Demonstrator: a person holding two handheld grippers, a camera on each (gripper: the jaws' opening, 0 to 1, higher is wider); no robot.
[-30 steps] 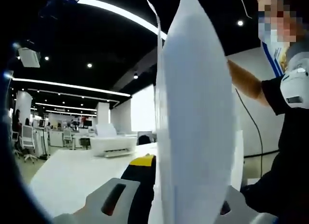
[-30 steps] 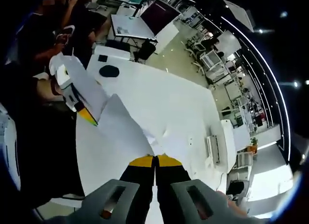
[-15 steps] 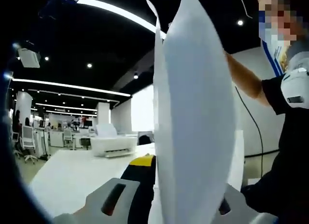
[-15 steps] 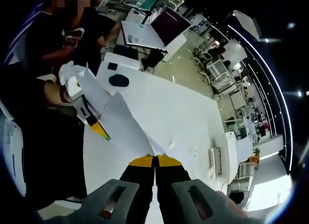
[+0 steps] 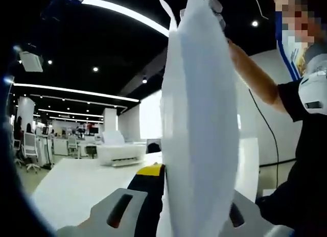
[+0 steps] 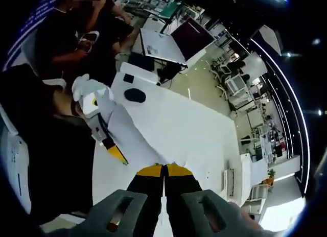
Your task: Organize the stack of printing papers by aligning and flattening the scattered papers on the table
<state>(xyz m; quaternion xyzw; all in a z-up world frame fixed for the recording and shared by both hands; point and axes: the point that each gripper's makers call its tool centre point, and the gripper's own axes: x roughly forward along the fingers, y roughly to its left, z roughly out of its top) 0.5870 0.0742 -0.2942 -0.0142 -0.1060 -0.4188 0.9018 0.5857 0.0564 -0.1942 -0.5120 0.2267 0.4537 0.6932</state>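
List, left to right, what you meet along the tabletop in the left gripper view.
Office chair → printer → left gripper → paper stack → person's torso.

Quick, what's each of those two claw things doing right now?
Left gripper: shut on the stack of printing papers.
Right gripper: shut on the same papers.
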